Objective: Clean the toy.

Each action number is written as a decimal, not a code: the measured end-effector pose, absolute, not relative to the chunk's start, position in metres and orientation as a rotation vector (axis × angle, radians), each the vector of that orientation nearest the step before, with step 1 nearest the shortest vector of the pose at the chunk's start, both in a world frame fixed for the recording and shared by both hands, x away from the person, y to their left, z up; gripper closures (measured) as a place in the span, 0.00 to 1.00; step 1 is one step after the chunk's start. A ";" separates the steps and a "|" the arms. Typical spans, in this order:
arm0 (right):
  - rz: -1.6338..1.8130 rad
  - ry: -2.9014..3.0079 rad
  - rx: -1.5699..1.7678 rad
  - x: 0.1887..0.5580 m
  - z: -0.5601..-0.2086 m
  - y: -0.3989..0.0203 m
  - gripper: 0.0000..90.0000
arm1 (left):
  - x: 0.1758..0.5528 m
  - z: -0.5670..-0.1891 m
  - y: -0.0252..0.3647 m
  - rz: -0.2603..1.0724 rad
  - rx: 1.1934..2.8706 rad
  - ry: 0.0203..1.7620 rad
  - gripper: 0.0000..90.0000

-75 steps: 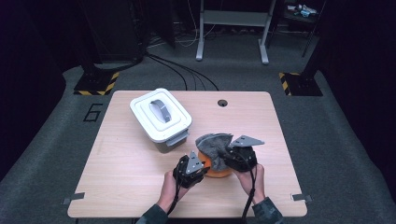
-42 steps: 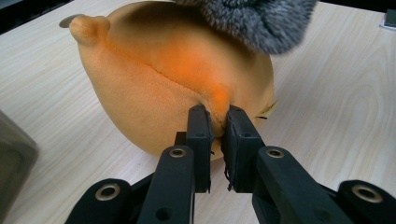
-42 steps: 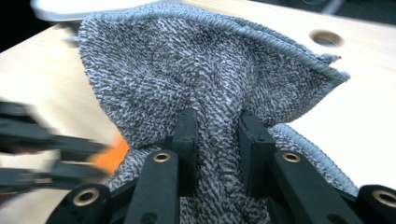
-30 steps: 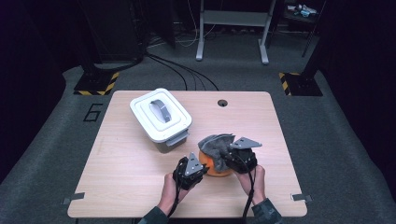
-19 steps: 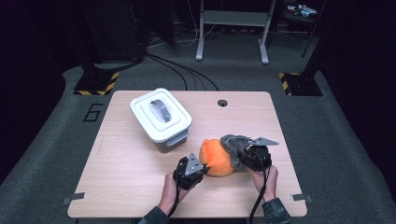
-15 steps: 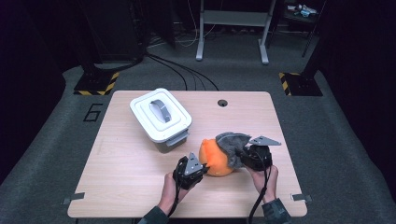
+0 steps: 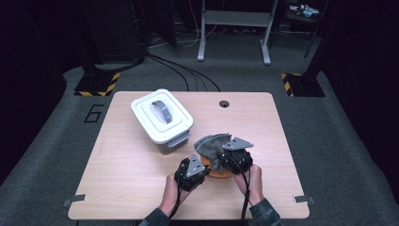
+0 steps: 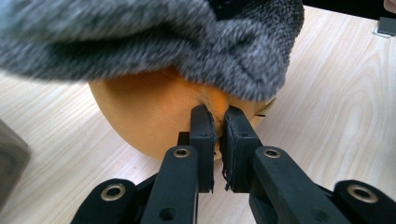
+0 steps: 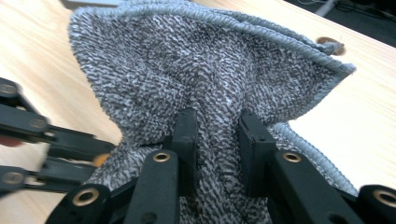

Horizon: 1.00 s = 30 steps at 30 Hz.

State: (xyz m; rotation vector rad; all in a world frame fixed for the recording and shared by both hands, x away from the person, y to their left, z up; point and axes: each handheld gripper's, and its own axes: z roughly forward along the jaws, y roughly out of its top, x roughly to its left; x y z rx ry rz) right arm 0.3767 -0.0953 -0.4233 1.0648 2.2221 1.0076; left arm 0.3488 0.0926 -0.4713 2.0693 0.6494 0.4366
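The left gripper (image 8: pixel 215 119) is pinching the rim of an orange bowl (image 8: pixel 149 116), its two jaws pressed nearly together on the thin edge, with the bowl lying just beyond them on the wooden table (image 8: pixel 345 93). The right gripper (image 9: pixel 217 123) is clamping a bunched fold of a grey cloth (image 9: pixel 205 60) between its jaws; the cloth is draping above and ahead of them, over the bowl's top. A white lidded container (image 7: pixel 161 115) is sitting well apart from both grippers.
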 end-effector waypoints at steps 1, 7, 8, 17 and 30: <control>0.995 2.220 1.067 0.377 -0.424 -0.098 0.79 | 0.349 -0.471 0.093 0.438 2.072 0.646 0.93; 0.973 2.173 1.198 0.390 -0.436 -0.130 0.79 | 0.350 -0.471 0.093 0.430 2.060 0.649 0.92; 0.985 2.169 1.233 0.392 -0.439 -0.135 0.79 | 0.350 -0.471 0.092 0.432 2.060 0.650 0.92; 1.055 2.118 1.303 0.390 -0.438 -0.156 0.79 | 0.351 -0.471 0.093 0.425 2.063 0.652 0.92; 1.052 2.208 1.142 0.380 -0.431 -0.116 0.79 | 0.352 -0.471 0.095 0.419 2.061 0.663 0.92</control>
